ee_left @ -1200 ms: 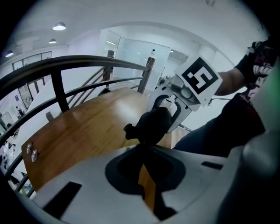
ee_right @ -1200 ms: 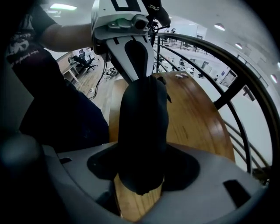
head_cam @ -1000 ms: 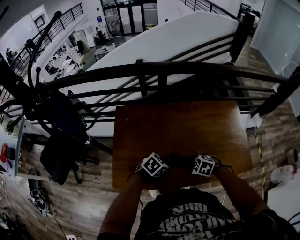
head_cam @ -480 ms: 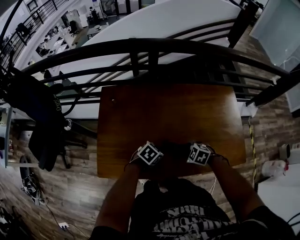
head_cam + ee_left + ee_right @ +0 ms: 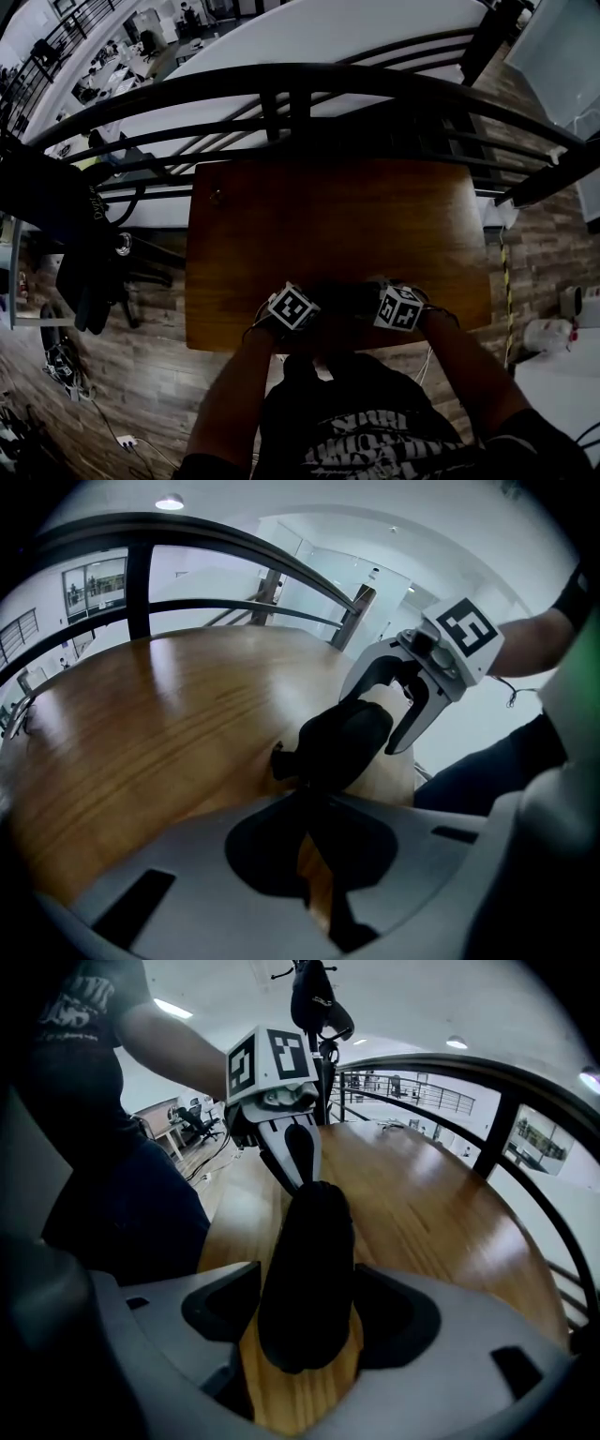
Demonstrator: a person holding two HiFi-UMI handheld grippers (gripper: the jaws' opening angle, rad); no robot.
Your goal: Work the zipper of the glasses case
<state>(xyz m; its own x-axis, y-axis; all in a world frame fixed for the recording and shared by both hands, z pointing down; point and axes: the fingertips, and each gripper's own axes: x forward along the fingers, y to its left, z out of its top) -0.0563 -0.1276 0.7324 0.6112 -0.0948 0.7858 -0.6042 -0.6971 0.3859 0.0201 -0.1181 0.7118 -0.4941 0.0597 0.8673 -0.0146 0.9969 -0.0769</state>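
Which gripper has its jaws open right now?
The right gripper: its jaws, just opened wider, straddle the glasses case; the left gripper is shut.

A dark glasses case is lying at the wooden table's near edge. A black railing is curving beyond it.

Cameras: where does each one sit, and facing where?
Head view: on the person's head, steeply down at the wooden table; forearms show.
Left gripper view: on the left gripper, facing its shut jaws, the glasses case and the right gripper.
Right gripper view: on the right gripper, whose jaws, just opening, straddle the case; left gripper beyond.
Gripper views share case, table.
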